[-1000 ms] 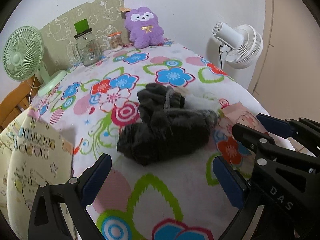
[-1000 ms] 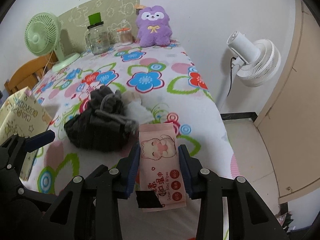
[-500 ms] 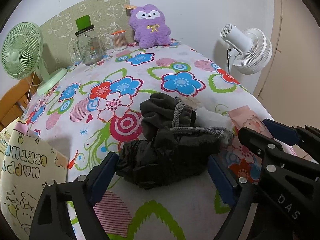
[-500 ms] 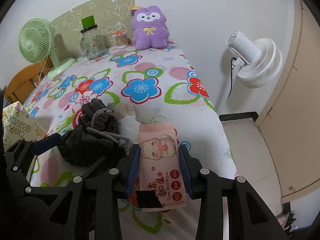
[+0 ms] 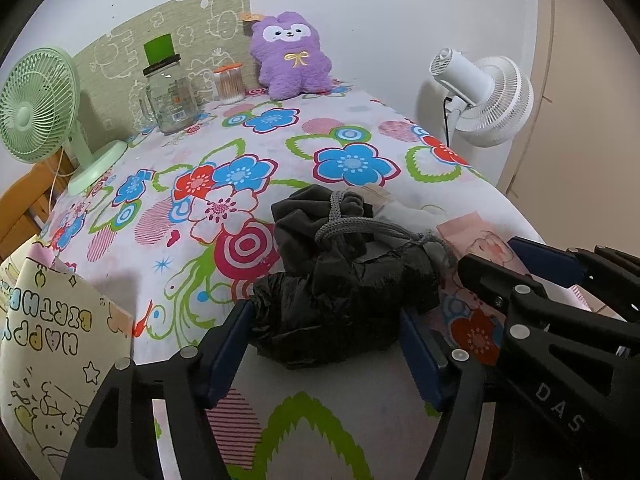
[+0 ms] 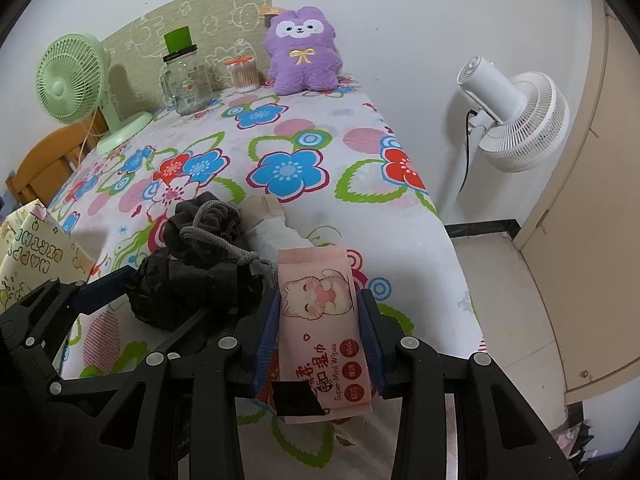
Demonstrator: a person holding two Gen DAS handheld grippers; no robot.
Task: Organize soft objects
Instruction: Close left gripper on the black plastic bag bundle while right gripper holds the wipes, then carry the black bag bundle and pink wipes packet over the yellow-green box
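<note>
On the flowered tabletop [image 5: 280, 140] you are pinching the wipes pack [image 6: 320, 320] in the right gripper [image 6: 318, 336] while positioning the spread left gripper [image 5: 324, 344] around the ungrasped dark drawstring bag [image 5: 344, 288], so most sorting appears outstanding.

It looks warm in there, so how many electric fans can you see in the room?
2. A green fan stands on the table's far left corner, beside the glass jar. A white fan stands on the floor right of the table. Others may be out of view.

Even, bright indoor light; soft shadows on wall; strong fisheye bending, dark vignette corners; focus sharp, no glare.
</note>
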